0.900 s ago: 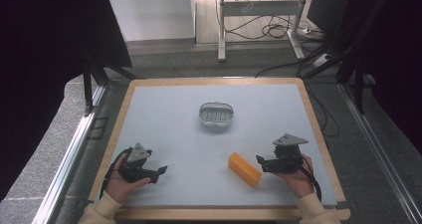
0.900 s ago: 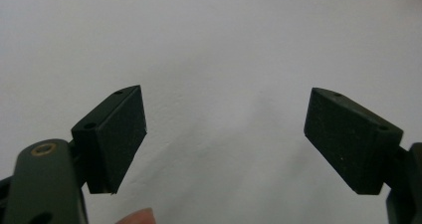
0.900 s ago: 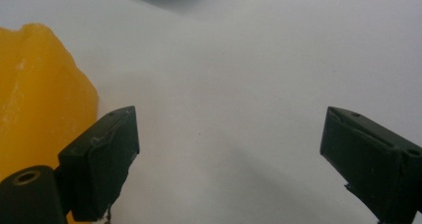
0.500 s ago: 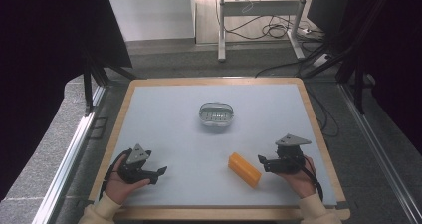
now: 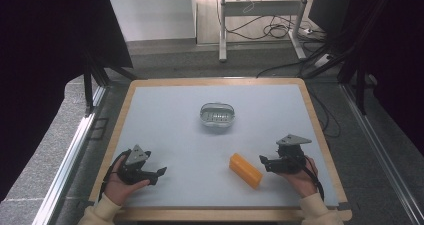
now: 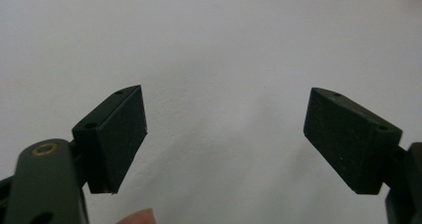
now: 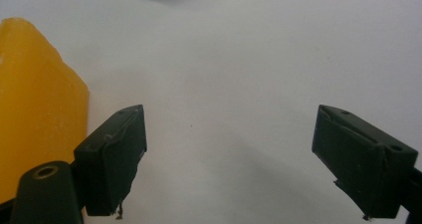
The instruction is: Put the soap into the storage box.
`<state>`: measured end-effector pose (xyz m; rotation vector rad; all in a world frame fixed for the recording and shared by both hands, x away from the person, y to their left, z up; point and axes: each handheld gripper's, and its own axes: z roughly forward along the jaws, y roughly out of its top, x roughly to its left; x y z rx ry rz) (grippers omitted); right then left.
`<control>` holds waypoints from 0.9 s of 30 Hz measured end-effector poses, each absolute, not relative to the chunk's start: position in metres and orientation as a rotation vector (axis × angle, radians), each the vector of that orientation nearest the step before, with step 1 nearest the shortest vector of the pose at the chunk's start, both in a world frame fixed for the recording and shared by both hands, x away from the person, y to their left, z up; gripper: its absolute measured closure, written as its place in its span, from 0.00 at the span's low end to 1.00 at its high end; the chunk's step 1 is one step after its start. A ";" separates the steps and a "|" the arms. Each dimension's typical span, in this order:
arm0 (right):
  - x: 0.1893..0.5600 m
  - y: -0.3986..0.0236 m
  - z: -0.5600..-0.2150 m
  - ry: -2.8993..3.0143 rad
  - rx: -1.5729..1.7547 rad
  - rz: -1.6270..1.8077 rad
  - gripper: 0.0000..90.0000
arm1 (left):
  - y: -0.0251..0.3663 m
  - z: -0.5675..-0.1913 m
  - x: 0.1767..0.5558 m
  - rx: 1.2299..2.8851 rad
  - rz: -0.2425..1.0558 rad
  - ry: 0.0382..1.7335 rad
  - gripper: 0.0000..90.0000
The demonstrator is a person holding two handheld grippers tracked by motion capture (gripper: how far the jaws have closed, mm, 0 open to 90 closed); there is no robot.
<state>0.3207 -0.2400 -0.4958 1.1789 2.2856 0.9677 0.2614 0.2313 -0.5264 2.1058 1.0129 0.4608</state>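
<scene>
Right gripper point(image 5: 263, 161) farther from orange block point(image 5: 245, 170)

Orange-yellow block point(image 5: 245, 170), plain; pale grey-blue table top point(image 5: 170, 125) with light wood rim; shiny silver metal dish point(image 5: 217, 116) with darker slotted inside; both grippers, left gripper point(image 5: 161, 171) and right gripper point(image 5: 262, 159), black with grey plates on top; dark grey speckled floor point(image 5: 60, 130).

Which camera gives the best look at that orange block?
The high view: the whole orange block lies on the table, just left of the right gripper. The right gripper view catches one blurred end of it at the left edge.
</scene>
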 end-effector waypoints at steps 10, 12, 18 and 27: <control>0.315 -0.240 -0.485 2.295 1.147 0.966 0.20 | 0.231 -0.524 0.261 2.090 0.466 1.016 0.20; 0.315 -0.241 -0.483 2.297 1.151 0.971 0.20 | 0.231 -0.525 0.261 2.093 0.465 1.015 0.20; 0.317 -0.242 -0.472 2.323 1.148 0.958 0.19 | 0.231 -0.526 0.260 2.089 0.451 1.032 0.20; 0.320 -0.229 -0.457 2.391 1.108 0.904 0.21 | 0.231 -0.525 0.259 2.098 0.450 1.021 0.20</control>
